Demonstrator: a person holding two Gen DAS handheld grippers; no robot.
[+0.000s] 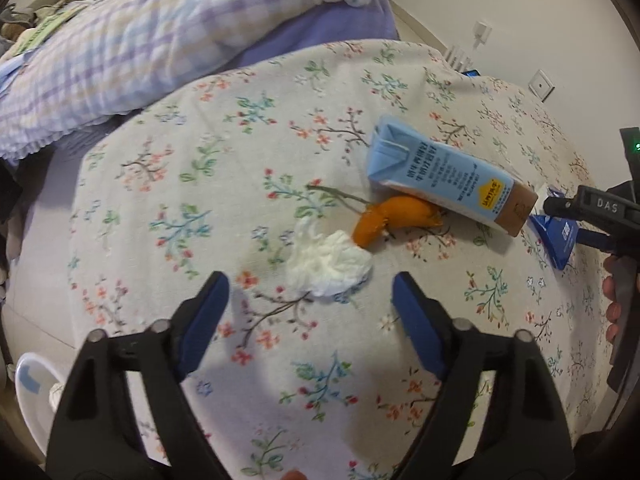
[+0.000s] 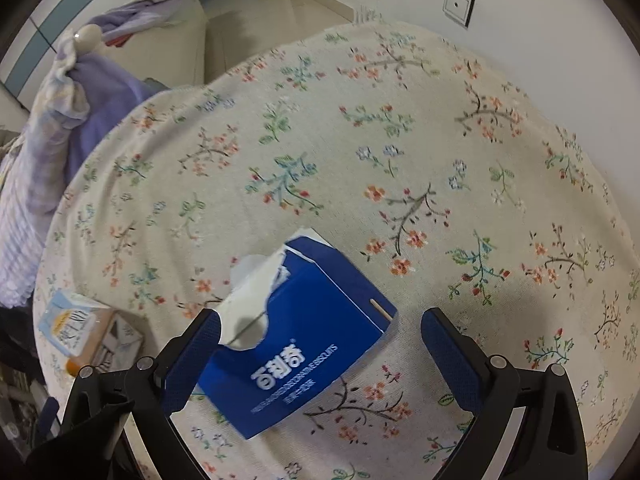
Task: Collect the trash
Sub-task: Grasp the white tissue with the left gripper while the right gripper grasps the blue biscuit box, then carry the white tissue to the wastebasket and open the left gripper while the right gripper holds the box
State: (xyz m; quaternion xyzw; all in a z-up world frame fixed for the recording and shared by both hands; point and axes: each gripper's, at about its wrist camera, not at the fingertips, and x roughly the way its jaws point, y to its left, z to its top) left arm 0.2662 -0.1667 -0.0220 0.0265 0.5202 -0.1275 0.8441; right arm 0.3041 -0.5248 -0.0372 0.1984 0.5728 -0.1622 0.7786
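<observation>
Both grippers gape with nothing held: the left gripper frames a crumpled tissue, the right gripper a torn blue biscuit box. Orange peel and a milk carton lie mid-surface. Seemingly nothing is collected yet.

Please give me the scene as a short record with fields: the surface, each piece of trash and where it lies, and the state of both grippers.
surface: floral-patterned cloth over a table
trash 1: crumpled white tissue, just ahead of the left gripper
trash 2: curved orange peel, partly under the carton's edge
trash 3: light blue drink carton, lying on its side
trash 4: torn dark blue biscuit box, between the right gripper's fingers
left gripper: open, holds nothing
right gripper: open around the box, not closed on it
</observation>
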